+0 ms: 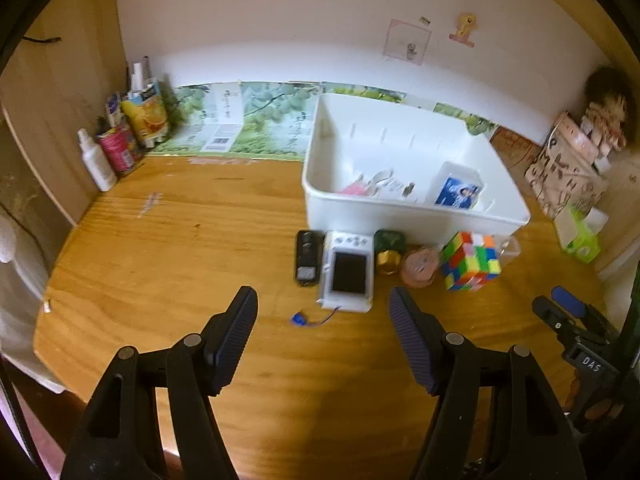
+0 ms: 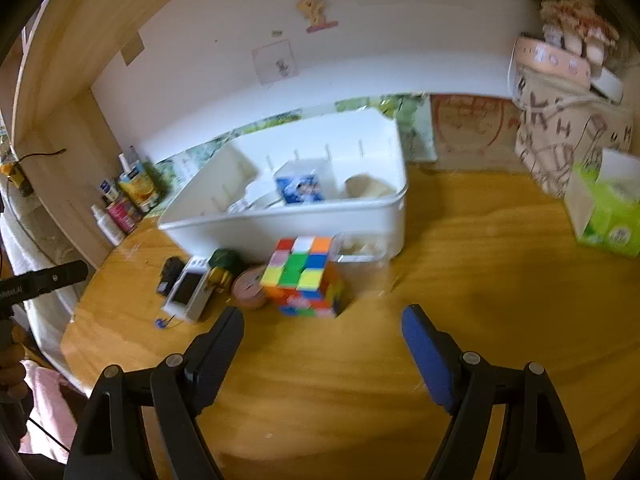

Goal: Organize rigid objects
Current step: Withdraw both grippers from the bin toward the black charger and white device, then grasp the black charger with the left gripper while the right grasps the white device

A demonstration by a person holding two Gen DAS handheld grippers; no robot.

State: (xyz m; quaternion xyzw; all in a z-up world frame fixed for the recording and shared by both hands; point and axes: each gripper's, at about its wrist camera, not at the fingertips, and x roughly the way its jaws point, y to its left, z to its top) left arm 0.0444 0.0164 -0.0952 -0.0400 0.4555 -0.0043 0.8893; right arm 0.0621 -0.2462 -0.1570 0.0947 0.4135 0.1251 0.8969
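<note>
I note the wooden counter [image 1: 168,240] carrying a white bin [image 1: 412,208], which already holds a blue-and-white box [image 1: 458,194] in a compartment at its right front and some small items (blurred) to the left of it. Along the bin's front wall stands a row: colour cube [image 1: 472,262], white handheld device [image 1: 348,274], pinkish tape roll [image 1: 420,266], black remote [image 1: 309,258], dark green bottle with gold cap [image 1: 389,248]. My left gripper [image 1: 323,336] hovers above the counter short of the device, jaws spread wide, holding nothing. My right gripper [image 2: 322,344] likewise stands wide apart and empty, just short of the cube.
</note>
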